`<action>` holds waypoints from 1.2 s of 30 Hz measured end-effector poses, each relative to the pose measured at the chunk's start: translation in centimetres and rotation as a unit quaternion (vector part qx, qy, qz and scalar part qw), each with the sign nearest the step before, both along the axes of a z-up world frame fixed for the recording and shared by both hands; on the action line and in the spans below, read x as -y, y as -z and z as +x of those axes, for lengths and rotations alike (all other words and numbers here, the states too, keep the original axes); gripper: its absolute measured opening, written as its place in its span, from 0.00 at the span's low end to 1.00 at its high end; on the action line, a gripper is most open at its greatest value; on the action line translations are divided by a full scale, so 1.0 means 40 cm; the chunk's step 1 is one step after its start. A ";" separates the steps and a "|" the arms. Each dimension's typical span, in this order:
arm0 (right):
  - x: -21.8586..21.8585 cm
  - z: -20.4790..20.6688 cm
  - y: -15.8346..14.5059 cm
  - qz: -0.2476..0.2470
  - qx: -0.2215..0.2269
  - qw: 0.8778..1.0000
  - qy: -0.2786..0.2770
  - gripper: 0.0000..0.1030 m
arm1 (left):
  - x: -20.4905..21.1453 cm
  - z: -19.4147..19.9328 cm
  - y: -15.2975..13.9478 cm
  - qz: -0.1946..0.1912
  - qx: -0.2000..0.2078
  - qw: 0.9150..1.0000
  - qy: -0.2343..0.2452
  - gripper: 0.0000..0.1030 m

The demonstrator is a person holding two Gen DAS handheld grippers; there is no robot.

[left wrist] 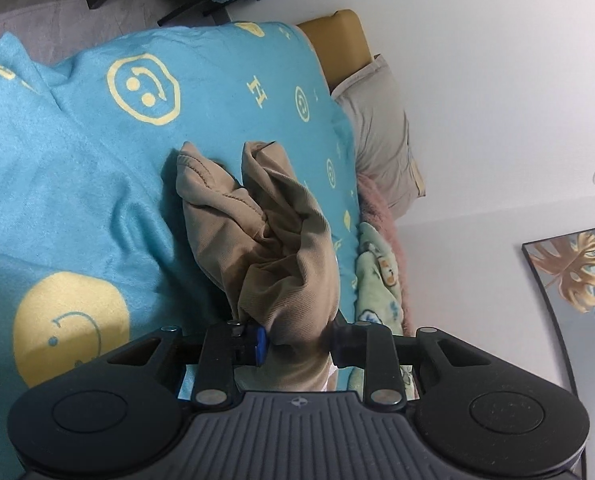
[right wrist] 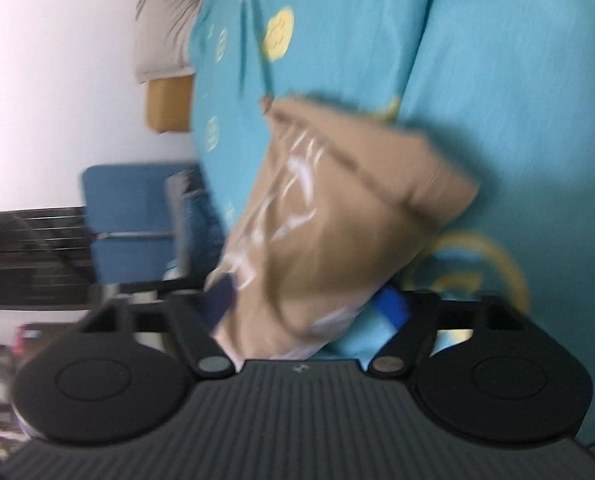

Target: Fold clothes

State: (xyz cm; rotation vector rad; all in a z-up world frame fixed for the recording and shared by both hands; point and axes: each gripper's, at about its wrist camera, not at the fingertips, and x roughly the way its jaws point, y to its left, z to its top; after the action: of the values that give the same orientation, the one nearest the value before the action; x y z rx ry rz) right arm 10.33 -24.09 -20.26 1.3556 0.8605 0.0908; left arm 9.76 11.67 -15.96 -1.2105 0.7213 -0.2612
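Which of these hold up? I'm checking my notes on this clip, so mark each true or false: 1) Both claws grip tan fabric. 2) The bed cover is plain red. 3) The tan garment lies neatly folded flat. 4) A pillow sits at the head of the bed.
1) True. The left claw and the right claw are each closed on the tan garment.
2) False. The bed cover is turquoise with yellow smiley faces.
3) False. The garment is bunched and hangs crumpled from the claws, not yet folded.
4) True. A beige pillow lies by the tan headboard, against the white wall.
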 end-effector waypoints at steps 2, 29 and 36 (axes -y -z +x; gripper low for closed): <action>0.001 0.002 -0.002 -0.019 -0.004 1.000 0.003 0.44 | 0.004 0.002 -0.001 0.004 0.000 1.000 0.002 0.28; 0.432 -0.237 -0.317 -0.047 0.080 0.990 0.108 0.25 | 0.442 0.000 -0.385 0.048 -0.017 0.981 0.188 0.29; 0.743 -0.173 -0.469 -0.135 0.103 0.972 0.165 0.25 | 0.815 0.159 -0.451 0.030 0.004 0.963 0.267 0.28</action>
State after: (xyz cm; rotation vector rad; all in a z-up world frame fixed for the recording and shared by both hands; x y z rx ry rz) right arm 3.43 -53.82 -1.51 1.1910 0.4470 -0.1381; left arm 16.13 -20.95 2.06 -0.9384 1.0356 -0.6838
